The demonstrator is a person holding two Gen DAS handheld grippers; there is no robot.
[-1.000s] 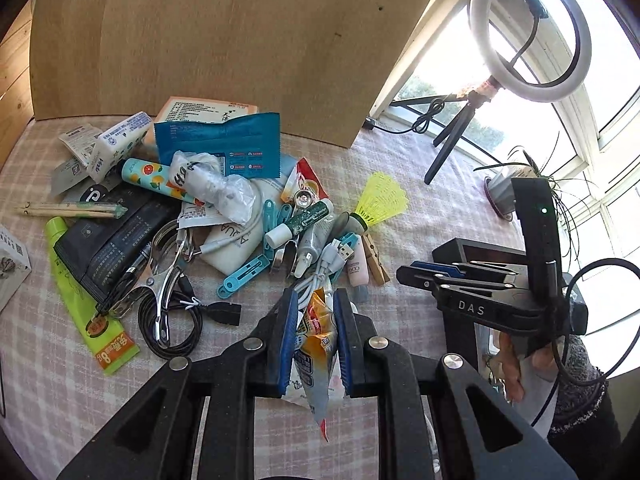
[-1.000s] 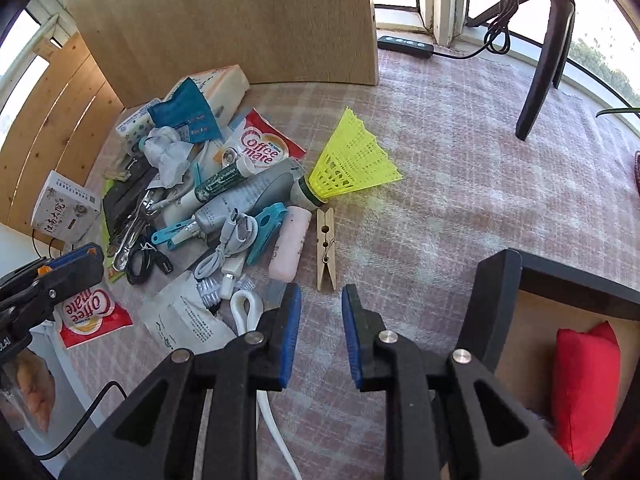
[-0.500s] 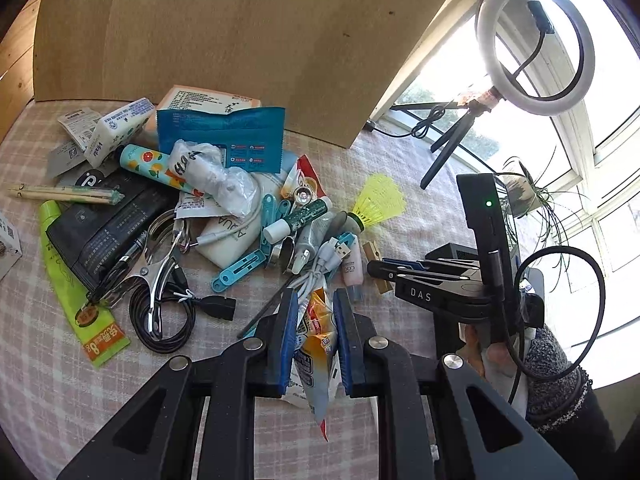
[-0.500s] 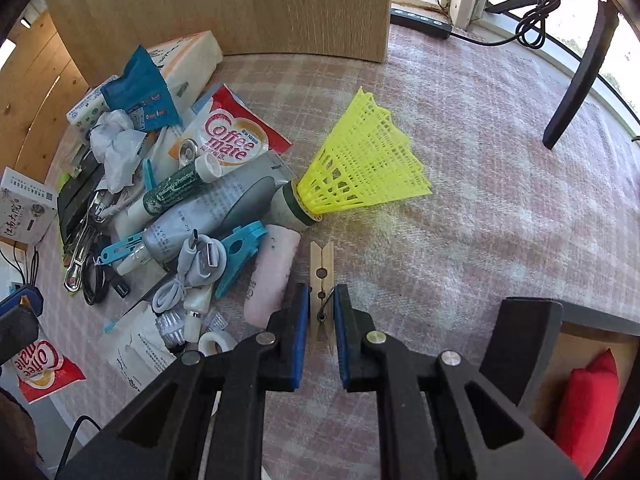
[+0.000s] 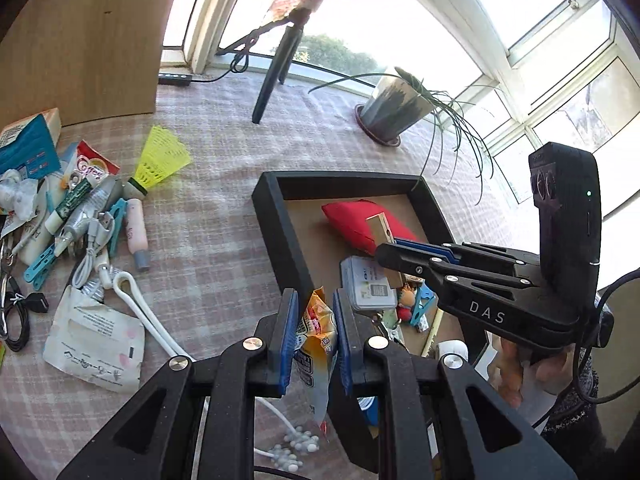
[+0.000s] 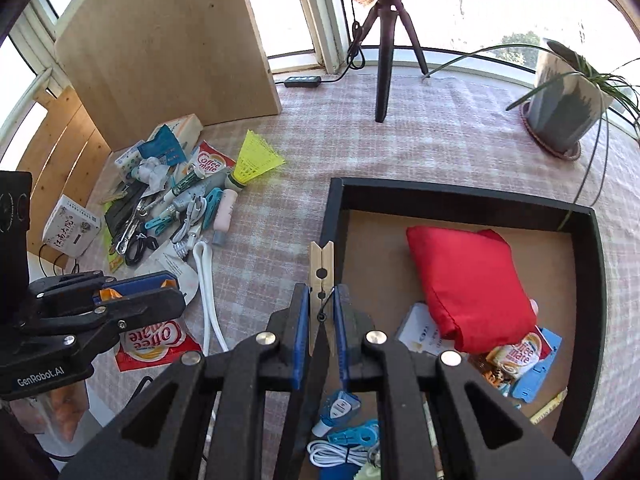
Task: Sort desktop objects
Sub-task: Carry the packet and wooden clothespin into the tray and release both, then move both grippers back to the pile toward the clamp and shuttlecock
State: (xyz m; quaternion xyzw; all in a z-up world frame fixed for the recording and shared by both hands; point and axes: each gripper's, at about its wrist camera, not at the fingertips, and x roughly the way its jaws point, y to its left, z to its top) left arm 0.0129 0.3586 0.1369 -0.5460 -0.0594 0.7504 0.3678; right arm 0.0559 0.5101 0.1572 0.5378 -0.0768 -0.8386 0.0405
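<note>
Both jaws clamped tight, right gripper (image 6: pixel 321 316) on the clothespin (image 6: pixel 321 270) and left gripper (image 5: pixel 313 334) on the snack packet (image 5: pixel 316 330), so carry both fully past the black tray's (image 6: pixel 335 216) near rim before letting go.

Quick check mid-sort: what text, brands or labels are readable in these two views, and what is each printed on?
"DAS": side of the right gripper.
"GenRobot.AI": side of the left gripper.
"Coffee mate": red sachet in the pile.
"Coffee mate": creamer sachet in the black tray.
Chinese characters: small white box, not readable to me.
Other print: too small or blurred.
</note>
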